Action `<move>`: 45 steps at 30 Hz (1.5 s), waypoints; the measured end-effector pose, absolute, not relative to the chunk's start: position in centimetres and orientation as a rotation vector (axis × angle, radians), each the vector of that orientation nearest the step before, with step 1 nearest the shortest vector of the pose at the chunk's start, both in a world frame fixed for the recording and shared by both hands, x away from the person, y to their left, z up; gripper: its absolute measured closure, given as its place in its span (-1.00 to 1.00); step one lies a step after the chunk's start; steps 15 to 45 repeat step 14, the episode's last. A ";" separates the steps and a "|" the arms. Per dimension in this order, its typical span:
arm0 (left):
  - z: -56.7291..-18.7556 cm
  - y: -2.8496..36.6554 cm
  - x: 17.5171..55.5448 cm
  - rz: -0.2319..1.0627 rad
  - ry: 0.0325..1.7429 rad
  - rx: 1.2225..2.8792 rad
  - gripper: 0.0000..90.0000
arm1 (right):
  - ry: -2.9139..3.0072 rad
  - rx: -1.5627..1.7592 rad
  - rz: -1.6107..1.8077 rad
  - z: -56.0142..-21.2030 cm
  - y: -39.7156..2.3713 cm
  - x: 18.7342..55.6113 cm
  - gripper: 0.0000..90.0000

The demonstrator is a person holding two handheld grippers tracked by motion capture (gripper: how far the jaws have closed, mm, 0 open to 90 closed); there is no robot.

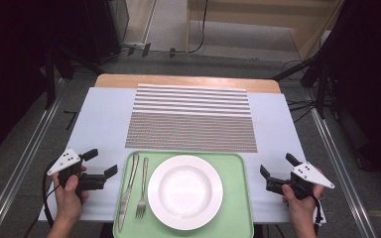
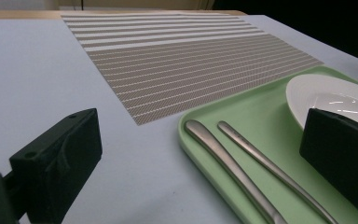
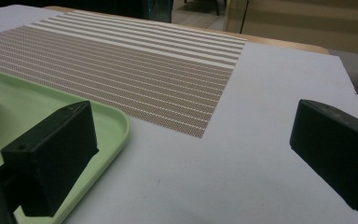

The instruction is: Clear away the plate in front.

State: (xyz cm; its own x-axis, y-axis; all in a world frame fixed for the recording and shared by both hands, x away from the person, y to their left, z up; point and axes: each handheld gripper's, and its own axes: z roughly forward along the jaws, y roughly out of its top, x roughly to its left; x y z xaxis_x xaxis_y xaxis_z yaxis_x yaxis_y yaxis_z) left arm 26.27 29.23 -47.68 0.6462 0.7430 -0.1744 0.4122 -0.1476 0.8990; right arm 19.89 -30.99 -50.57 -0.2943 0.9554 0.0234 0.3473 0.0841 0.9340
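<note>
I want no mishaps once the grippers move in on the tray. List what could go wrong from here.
1. The knife and fork lie flat and close together on the green tray; the left gripper, jaws open beside them, may nudge one while grasping the other.
2. The white plate is smooth and shallow; it could slip from a rim grip.
3. The right gripper is near the tray's edge and might bump it.

in the left gripper view, the knife [image 2: 230, 170] and fork [image 2: 272, 170] beside the plate [image 2: 328, 95] are cut off at the bottom edge, their working ends unseen.
</note>
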 end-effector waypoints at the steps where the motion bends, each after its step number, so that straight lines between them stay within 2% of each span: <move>1: -47.7 29.4 26.2 0.386 0.933 1.776 -1.00 | 1.725 1.292 1.209 -50.6 -31.0 19.9 -1.00; 45: -47.9 30.3 26.1 0.410 0.953 1.790 -1.00 | 1.728 1.293 1.205 -50.6 -30.9 20.0 -1.00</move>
